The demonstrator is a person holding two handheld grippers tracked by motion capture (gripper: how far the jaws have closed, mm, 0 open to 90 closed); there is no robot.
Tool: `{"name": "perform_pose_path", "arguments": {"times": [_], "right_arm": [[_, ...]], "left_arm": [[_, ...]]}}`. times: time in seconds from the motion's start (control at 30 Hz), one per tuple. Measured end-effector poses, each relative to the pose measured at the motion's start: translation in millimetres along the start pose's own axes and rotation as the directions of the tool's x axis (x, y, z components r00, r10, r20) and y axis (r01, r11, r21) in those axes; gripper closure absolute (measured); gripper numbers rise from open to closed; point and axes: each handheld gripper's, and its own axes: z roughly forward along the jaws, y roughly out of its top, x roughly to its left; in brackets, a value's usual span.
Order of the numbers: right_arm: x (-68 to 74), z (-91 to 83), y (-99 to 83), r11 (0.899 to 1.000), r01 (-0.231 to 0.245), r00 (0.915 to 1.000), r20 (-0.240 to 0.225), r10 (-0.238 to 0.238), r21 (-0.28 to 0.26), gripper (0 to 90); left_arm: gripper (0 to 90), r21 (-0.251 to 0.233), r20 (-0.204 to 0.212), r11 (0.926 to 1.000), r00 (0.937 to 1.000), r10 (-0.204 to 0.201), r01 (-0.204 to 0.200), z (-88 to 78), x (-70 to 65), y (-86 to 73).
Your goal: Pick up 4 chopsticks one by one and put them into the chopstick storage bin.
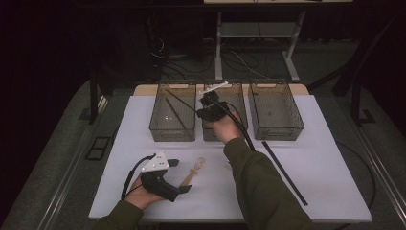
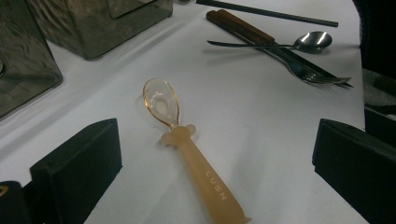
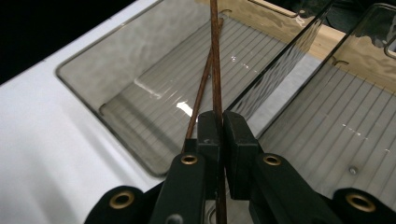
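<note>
While pinched between the pressed-together pads of the right gripper (image 3: 219, 122), hangs as a thin brown chopstick (image 3: 215, 56) above the left bin (image 3: 88, 77), at about eleven o'clock on the table (image 1: 325, 158). Gripped near its lower end, with most of its length reaching out ahead past the jaws. Likely light, stiff and smooth, so apt to pivot or slide in so narrow a grip; better taken nearer its middle, squarely across the pads. Already in that bin: a second chopstick (image 3: 198, 100), lying aslant on the ribbed floor.

Edges to mind: the shared walls between the left bin and the middle bin (image 3: 336, 121), just beside the gripper toward three o'clock. Open room straight down into the left bin. Farther toward one o'clock, the right bin (image 1: 277, 134), well apart.

At seven o'clock, the left gripper (image 1: 178, 176), jaws spread wide and low over the cloth. Between them, touching neither, an amber plastic spoon (image 2: 187, 144), bowl pointing away. Probably light, a little slick; thick handle the surer hold. Beyond it in the left gripper view, a metal spoon (image 2: 313, 41) crossed over a fork (image 2: 317, 72), and a black stick (image 2: 266, 11). Plenty of bare table around the plastic spoon.
</note>
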Motion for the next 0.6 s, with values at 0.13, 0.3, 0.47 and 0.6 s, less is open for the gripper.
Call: {"name": "perform_pose_path", "arguments": {"times": [0.13, 0.3, 0.47, 0.6], "right_arm": [[1.2, 12.4, 8.1, 1.0, -0.012, 0.9998, 0.016, 0.011, 0.008, 85.4], [4.1, 25.1, 17.5, 1.0, -0.021, 0.9995, 0.022, 0.021, 0.014, 85.3], [7.9, 37.0, 24.0, 0.999, -0.024, 0.9988, 0.043, 0.023, 0.03, 85.3], [11.0, 43.8, 26.0, 0.999, -0.033, 0.9988, 0.038, 0.032, 0.029, 85.0]], "left_arm": [[0.2, 0.003, 0.001, 1.0, 1.0, 0.004, -0.004, -1.0, 0.1, 0.1], [0.2, 0.005, 0.001, 1.0, 1.0, 0.001, -0.001, -1.5, 0.0, 0.0], [0.3, 0.0, 0.0, 1.0, 1.0, -0.001, 0.001, -1.7, 0.4, 0.1], [0.3, -0.001, -0.001, 1.0, 1.0, 0.005, -0.005, -2.2, 0.8, 0.3]]}}
